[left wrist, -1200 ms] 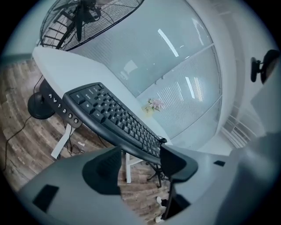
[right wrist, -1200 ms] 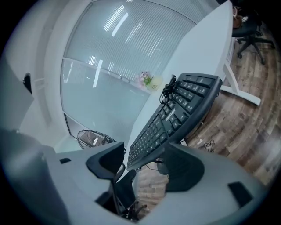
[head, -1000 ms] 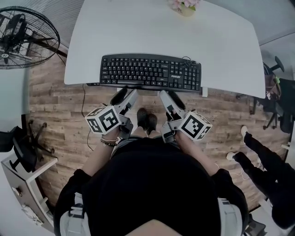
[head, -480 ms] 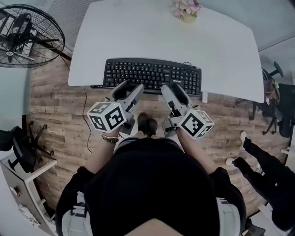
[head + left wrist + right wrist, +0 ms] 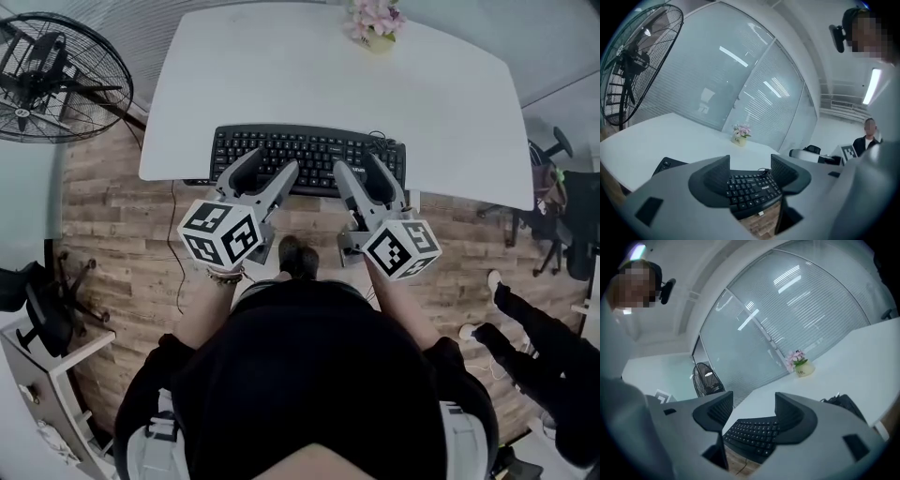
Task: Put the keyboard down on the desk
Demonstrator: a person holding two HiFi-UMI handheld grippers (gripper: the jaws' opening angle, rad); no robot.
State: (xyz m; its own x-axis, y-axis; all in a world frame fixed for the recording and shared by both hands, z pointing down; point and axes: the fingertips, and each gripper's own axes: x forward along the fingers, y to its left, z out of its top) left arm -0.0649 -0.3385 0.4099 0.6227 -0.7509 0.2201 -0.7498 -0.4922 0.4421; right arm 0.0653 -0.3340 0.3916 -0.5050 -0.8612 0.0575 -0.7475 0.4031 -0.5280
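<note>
Where the keyboard lies: keyboard (image 5: 309, 155) flat on the white desk (image 5: 328, 75), at its near edge, straight before the person.
Look: black, full-size, number pad at its right end, small pale logo above that pad, dark cable bunched at the far right corner.
Long axis: left to right, along the desk's near edge.
Facing: keys up, bottom row toward the person.
Left gripper (image 5: 267, 164): jaws wide apart, nothing between them; tips over the keyboard's left half.
Right gripper (image 5: 358, 167): jaws apart too, holding nothing; tips over its right half.
Flowers (image 5: 378, 17): at the desk's far edge.
Fan (image 5: 56, 75): left of the desk.
</note>
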